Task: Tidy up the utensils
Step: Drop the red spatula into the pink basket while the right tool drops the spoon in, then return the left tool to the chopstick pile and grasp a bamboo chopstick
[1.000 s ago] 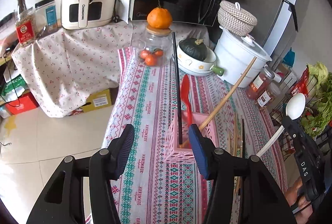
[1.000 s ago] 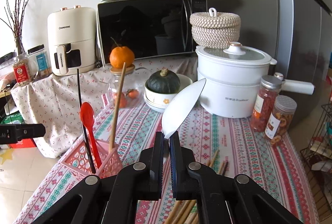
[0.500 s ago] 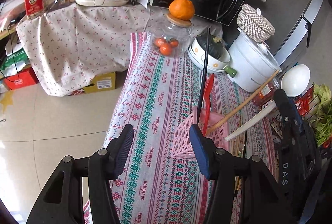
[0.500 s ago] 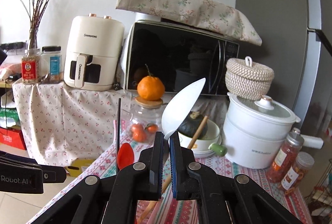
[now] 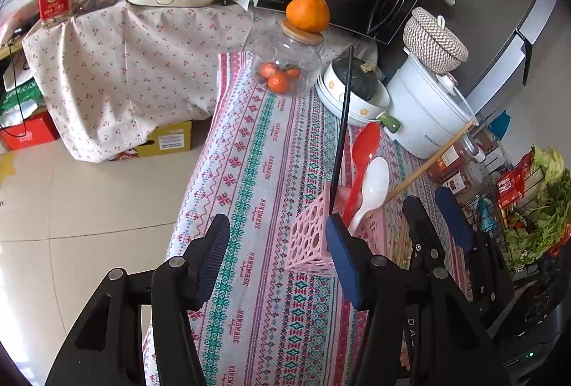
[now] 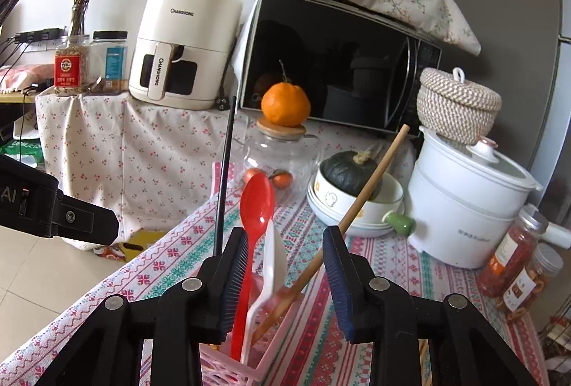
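A pink perforated utensil basket (image 5: 309, 243) stands on the patterned tablecloth. It holds a white spoon (image 5: 373, 188), a red spoon (image 5: 362, 150), a black chopstick (image 5: 342, 125) and a wooden chopstick (image 5: 430, 161). My left gripper (image 5: 276, 257) is open and empty, just in front of the basket. My right gripper (image 6: 285, 279) is open right above the basket (image 6: 246, 368), with the white spoon (image 6: 273, 264) loose between its fingers beside the red spoon (image 6: 255, 211). The right gripper also shows in the left wrist view (image 5: 433, 214).
Several wooden chopsticks (image 5: 401, 243) lie on the cloth right of the basket. Behind stand a glass jar (image 5: 285, 64) with an orange on top, a bowl with a squash (image 5: 351, 89), a white pot (image 5: 428, 107), spice jars (image 6: 510, 261), a microwave (image 6: 332, 64) and an air fryer (image 6: 182, 43).
My right gripper carried the white spoon over to the basket, lowered it in and opened. The spoon now stands in the basket. My left gripper stayed open, its view shifting slightly.
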Demonstrator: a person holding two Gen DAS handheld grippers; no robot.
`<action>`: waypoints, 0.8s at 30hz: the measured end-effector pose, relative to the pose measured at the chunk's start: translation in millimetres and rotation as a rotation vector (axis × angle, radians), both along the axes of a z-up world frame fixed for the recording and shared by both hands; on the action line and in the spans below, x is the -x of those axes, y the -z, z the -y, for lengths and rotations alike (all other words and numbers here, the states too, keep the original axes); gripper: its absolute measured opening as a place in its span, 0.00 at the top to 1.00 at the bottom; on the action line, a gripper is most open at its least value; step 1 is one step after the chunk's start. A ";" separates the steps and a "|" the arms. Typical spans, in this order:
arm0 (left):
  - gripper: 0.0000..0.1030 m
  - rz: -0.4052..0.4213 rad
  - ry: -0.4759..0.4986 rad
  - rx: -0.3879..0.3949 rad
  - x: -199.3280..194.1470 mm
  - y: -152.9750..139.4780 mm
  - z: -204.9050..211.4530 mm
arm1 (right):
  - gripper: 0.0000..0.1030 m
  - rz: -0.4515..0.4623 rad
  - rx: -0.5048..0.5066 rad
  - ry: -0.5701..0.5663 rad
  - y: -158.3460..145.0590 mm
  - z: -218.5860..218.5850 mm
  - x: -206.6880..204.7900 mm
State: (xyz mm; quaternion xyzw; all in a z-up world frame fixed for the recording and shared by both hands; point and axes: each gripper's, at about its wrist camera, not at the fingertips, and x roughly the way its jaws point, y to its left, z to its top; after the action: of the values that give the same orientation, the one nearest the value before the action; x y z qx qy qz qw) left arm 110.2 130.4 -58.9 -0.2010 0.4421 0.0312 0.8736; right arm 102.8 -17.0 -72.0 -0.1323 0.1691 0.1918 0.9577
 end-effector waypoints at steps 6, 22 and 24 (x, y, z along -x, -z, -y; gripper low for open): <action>0.43 0.003 0.028 0.000 2.0 -1.4 8.2 | 0.62 -0.065 -0.073 0.008 -16.9 33.3 8.6; 0.43 -0.006 0.253 -0.021 19.5 0.9 95.0 | 0.62 -0.645 -0.249 0.264 20.3 188.5 -26.6; 0.43 -0.016 0.289 -0.021 23.6 6.6 108.5 | 0.62 -0.727 -0.244 0.282 35.0 194.0 -33.9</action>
State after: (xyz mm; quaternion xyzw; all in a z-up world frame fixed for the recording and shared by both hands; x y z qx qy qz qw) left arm 86.7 21.9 -65.4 -0.1259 0.4730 -0.0886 0.8675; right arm 136.7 -211.0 -106.9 0.0830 0.4892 0.1115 0.8610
